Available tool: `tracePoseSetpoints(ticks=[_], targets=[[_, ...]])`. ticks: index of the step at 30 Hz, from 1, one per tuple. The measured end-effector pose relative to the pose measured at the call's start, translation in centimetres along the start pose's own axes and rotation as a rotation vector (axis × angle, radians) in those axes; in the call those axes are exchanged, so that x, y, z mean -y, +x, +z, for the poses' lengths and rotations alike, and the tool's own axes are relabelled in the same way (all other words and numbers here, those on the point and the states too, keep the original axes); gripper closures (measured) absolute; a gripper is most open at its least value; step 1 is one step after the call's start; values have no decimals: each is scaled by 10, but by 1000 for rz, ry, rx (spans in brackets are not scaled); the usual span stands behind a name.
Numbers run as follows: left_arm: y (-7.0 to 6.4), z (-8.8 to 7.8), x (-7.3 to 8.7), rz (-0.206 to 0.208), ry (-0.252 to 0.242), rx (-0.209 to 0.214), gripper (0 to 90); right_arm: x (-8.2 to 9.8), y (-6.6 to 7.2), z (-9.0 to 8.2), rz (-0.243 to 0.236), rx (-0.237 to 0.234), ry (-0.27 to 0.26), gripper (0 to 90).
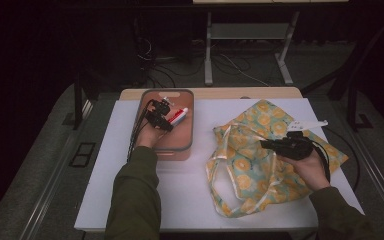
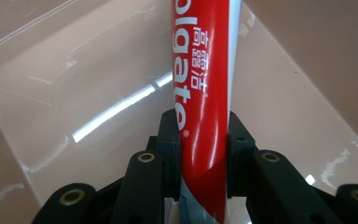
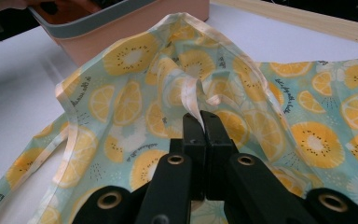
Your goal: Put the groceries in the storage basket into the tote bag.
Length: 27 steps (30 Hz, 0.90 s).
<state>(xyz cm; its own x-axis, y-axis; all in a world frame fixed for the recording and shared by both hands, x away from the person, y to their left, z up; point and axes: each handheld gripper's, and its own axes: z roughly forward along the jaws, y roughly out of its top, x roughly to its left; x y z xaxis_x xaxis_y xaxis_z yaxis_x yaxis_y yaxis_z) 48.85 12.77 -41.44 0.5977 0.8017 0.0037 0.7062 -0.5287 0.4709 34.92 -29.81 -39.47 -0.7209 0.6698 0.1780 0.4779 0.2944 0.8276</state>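
Inside the pink rectangular plastic bin [image 1: 186, 145] at the table's left, my left gripper [image 2: 204, 140] has its jaws clamped on the red-and-white toothpaste tube [image 2: 200, 93], pads pressing both sides of the tube body. Right gripper [image 3: 200, 122] sits over the yellow-and-teal lemon-print fabric tote bag [image 1: 260, 165] on the white tabletop [image 1: 180, 195], jaws together, pinching the bag's pale rim tape. Step in hand, as I read it: grasp made, tube ready to lift out while the right side holds the bag mouth up. Next move needs a clean vertical lift clear of the bin wall, then a carry right to the bag opening. Count: one tube, one bin, one bag, two grippers.
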Motion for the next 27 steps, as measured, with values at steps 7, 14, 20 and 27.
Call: tracePoseSetpoints(ticks=[7,14,20,27], targets=[[3,-12,-2,-14,-58,30,738,0,0,0,2,1,-1,892],[-2,-49,-12,7,-144,72,740,0,0,0,0,2,0,892],[-17,-79,-11,45,-202,148,741,0,0,0,1,3,0,892],[-47,-110,-1,166,-255,228,741,0,0,0,-2,4,-3,892]])
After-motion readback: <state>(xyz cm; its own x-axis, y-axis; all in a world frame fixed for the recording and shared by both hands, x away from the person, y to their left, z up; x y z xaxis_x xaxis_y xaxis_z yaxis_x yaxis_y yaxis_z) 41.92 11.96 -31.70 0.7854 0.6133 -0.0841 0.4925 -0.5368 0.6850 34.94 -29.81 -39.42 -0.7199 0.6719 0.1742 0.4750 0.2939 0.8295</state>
